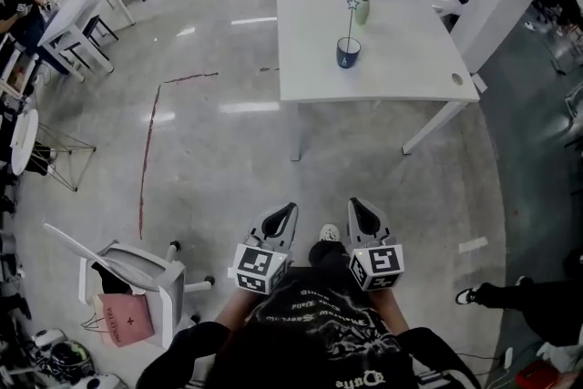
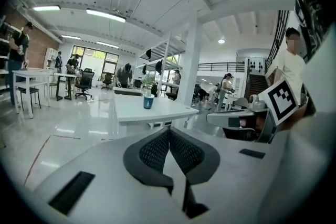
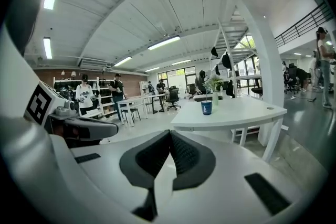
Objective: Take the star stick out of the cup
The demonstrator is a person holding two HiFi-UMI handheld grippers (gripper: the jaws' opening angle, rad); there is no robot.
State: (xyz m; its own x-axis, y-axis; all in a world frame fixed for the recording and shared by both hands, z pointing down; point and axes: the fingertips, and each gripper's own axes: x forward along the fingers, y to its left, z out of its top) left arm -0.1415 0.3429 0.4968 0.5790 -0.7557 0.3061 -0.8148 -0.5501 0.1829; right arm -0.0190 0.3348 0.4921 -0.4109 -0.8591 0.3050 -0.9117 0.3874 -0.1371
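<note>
Setting: office hall with a glossy floor; white table (image 1: 401, 73) in the upper middle of the head view.
Cup (image 1: 348, 53): dark blue, upright on the table, left of the tabletop's middle.
Star stick (image 1: 350, 23): thin rod topped by a small outlined star; it stands in the cup, close to upright, star end toward the top of the frame.
Vase (image 1: 363, 11): pale, holding a green plant; near the cup, on its far side, so the star shows just beside it.
Left gripper (image 1: 290, 210): lower middle of the head view; jaws pressed together, nothing between them; well apart from the table.
Right gripper (image 1: 356, 206): just right of the left one; jaws likewise closed on nothing; well apart from the table.
Gripper views: each shows the cup small and distant beyond the closed tips.
Other items: tipped chair (image 1: 137, 269) and pink bag (image 1: 123, 319) at lower left; red line (image 1: 146, 150) on the floor at left.
Done: nothing of the task, by the look of it; the stick sits in the cup, untouched.
Left to do, as judged: reach the table, part one gripper's jaws, clamp the rod above the rim, lift it straight up and clear.
Caution: the vase stands close enough to be knocked.
</note>
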